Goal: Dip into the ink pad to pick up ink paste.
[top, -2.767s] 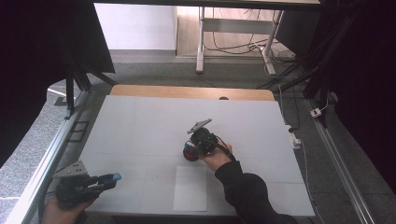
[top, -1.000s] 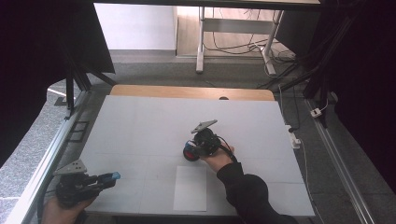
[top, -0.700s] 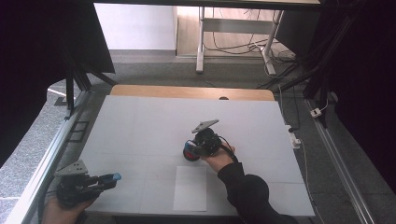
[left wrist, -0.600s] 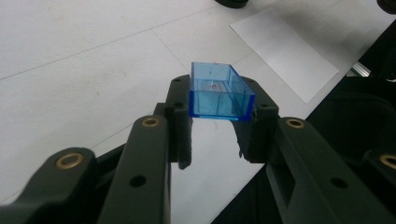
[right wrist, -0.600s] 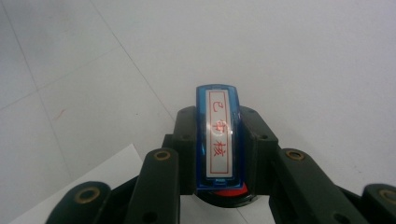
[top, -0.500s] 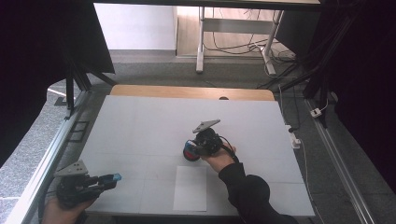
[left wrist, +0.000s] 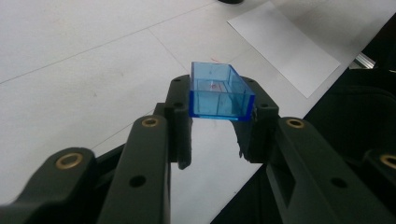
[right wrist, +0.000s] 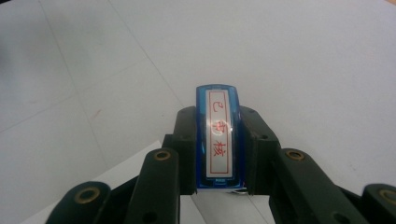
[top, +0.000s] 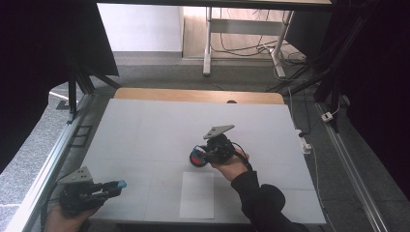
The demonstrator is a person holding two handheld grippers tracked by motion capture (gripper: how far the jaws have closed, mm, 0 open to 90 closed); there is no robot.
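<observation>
At seven o'clock on the white table, the left hand-held gripper gripped a clear blue plastic cap, parked aside and leaving the stamp bare. At the centre, beyond the white paper sheet, the right hand-held gripper clamped a blue rectangular self-inking stamp, red-lettered face pointing outward, probably ready for pressing on the sheet.

sheet on table, near edge | left hand-held gripper left of sheet | right hand-held gripper behind sheet
</observation>
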